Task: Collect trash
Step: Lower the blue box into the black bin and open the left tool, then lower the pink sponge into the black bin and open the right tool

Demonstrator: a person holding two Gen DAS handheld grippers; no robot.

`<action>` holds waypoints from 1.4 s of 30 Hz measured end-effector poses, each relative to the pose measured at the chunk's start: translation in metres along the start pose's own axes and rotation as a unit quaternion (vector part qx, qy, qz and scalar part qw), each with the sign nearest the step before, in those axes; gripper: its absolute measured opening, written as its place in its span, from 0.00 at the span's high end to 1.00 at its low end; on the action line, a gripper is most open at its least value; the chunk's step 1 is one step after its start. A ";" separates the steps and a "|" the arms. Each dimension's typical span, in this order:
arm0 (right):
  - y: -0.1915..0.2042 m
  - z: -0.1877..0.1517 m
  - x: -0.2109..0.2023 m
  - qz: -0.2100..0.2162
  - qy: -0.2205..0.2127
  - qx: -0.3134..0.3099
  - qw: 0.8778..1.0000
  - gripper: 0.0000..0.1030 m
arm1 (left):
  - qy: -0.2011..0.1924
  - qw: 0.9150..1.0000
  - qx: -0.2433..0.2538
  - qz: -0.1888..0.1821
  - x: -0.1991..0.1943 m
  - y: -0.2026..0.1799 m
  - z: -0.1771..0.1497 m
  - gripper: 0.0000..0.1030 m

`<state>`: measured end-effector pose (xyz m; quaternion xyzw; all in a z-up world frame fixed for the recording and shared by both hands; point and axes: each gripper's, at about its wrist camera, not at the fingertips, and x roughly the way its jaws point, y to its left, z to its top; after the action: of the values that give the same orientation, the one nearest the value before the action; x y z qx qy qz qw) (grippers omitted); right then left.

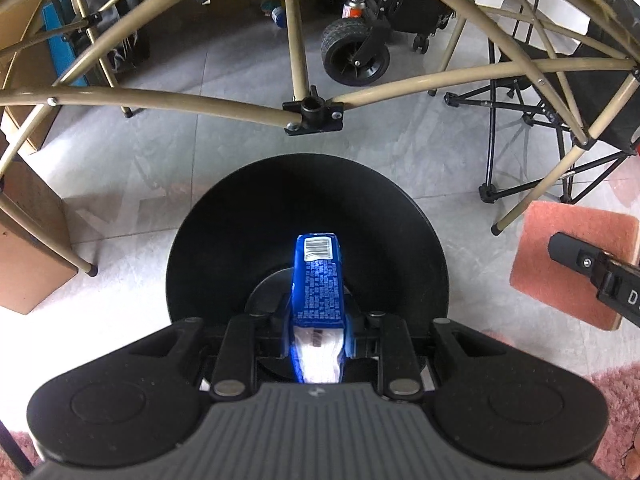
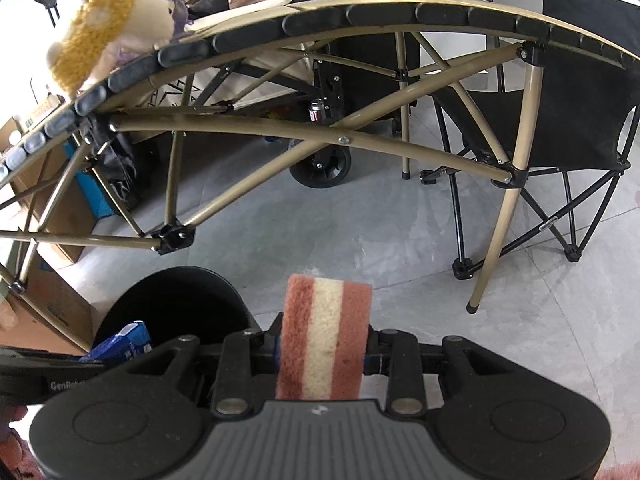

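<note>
Wrapper point(image 1: 318, 280): one blue wrapper, clamped in my left gripper point(image 1: 318, 322), hanging just above the mouth of the bin point(image 1: 224, 220). I see it again from the right wrist point(image 2: 128, 342), at the bin's point(image 2: 176, 300) near rim.
Left fingers: pressed together on the wrapper's lower end; the barcode end sticks forward over the bin.
Sponge point(image 2: 324, 336): one striped pink-and-cream sponge, pinched in my right gripper point(image 2: 322, 354), over bare floor just beside the bin, not above it. From the left wrist it shows at the right edge point(image 1: 576, 264).
Right fingers: closed on the sponge's sides.
Bin: one black round bin on the tiled floor; I cannot tell if anything lies inside.
Risk, wrapper: it is light and long. If I let go while it leans toward the rim, I judge it could catch the edge and slide out onto the floor.
Risk, sponge: releasing now would drop it on the tiles; it needs to come over the opening first.
Risk, crowding: both grippers near one small opening could knock together.
Table point(image 2: 400, 12): one folding table with tan legs beyond the bin; a low swing could strike a strut.
Chair point(image 2: 580, 92): one black folding chair, farther right.
Toy point(image 2: 108, 28): one plush toy on the table edge, well apart.
</note>
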<state>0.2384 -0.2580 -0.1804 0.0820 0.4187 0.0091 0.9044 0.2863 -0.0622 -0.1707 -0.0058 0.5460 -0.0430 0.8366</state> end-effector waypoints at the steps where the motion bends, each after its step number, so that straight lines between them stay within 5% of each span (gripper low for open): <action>1: 0.000 0.000 0.001 -0.001 0.000 -0.002 1.000 0.70 | 0.002 1.000 0.000 0.000 0.002 0.000 0.001 0.76; 3: -0.001 -0.001 0.002 -0.003 0.003 -0.003 1.000 0.70 | 0.002 1.000 -0.002 0.002 0.004 -0.001 0.001 0.72; 5: -0.001 -0.001 0.004 -0.003 0.005 -0.003 1.000 0.70 | -0.002 1.000 0.000 0.006 0.004 -0.003 0.001 0.52; 7: -0.001 -0.001 0.005 -0.002 0.005 -0.004 1.000 0.70 | -0.011 1.000 -0.002 0.012 0.002 -0.003 0.000 0.17; 11: 0.001 -0.001 0.004 -0.002 0.004 -0.008 1.000 0.70 | -0.025 1.000 -0.009 0.006 -0.002 0.001 0.002 0.00; 31: 0.010 -0.001 0.002 0.007 0.003 -0.023 1.000 0.69 | -0.026 0.999 -0.015 0.021 -0.006 0.009 -0.002 0.00; 42: 0.047 -0.002 0.001 0.029 0.004 -0.062 0.998 0.70 | -0.051 0.998 -0.033 0.036 -0.024 0.037 -0.008 0.00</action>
<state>0.2399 -0.2108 -0.1746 0.0377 0.4183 0.0616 0.9055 0.2720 -0.0234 -0.1545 -0.0162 0.5040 0.0055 0.8635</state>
